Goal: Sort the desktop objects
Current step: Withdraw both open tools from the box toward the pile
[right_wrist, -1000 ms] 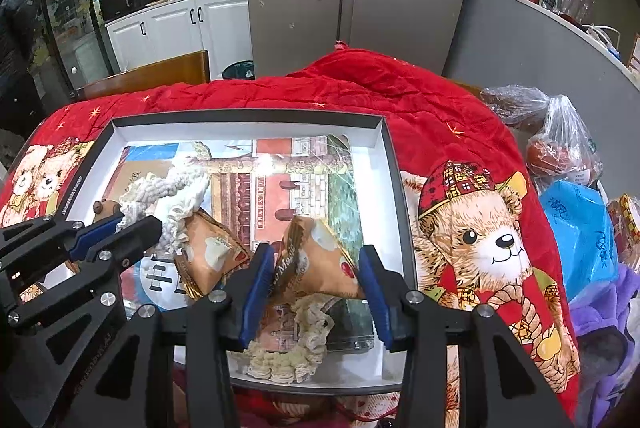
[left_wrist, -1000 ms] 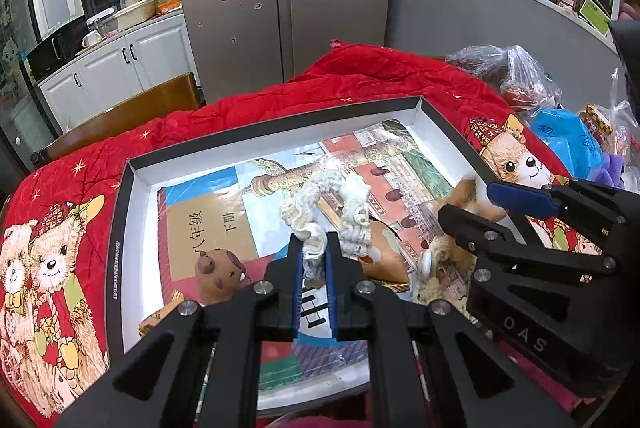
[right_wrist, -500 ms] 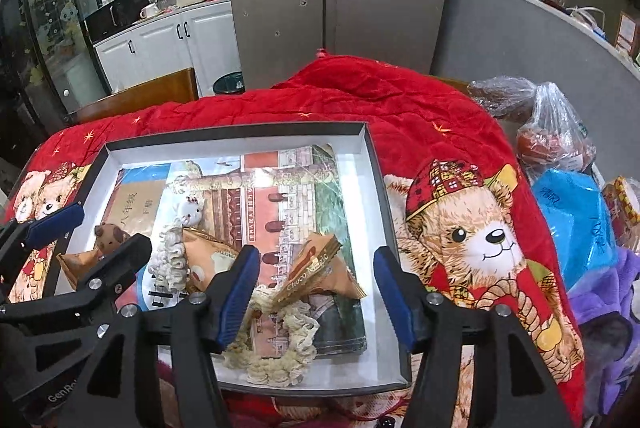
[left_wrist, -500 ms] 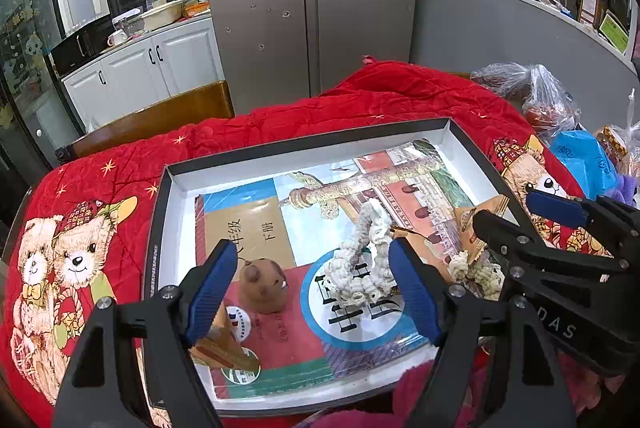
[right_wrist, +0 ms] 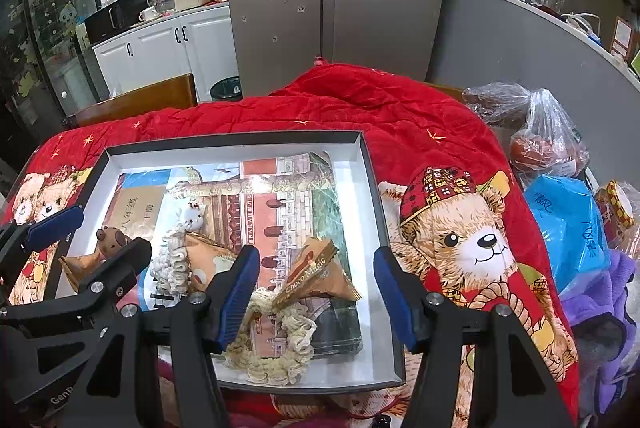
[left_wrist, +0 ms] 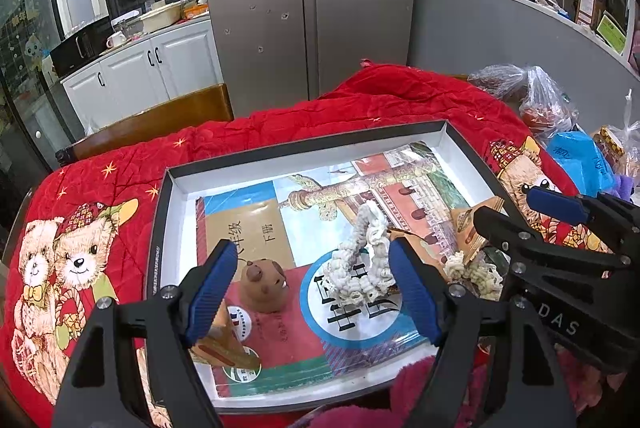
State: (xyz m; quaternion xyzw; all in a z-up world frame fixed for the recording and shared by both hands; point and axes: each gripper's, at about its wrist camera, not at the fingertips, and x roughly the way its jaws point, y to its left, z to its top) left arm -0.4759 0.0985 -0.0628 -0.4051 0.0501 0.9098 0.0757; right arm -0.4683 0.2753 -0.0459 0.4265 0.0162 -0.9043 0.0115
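Both grippers spread, gripping nothing. Left gripper [left_wrist: 308, 288] hovers over tray [left_wrist: 160, 211], brown toy [left_wrist: 262, 282] and cream scrunchie [left_wrist: 360, 264] below between its fingers. Right gripper [right_wrist: 316, 292] hovers over snack packet [right_wrist: 316, 274].

Before next pick: centre fingers on one item only, keep grippers apart.

Hard to see: second scrunchie [right_wrist: 276, 348] partly under packet; tray's near edge hidden; bench covered by red quilt [right_wrist: 400, 115].

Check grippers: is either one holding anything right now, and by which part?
Nothing is held. The left gripper and right gripper are both open above the tray; the cream scrunchie and snack packet lie loose.
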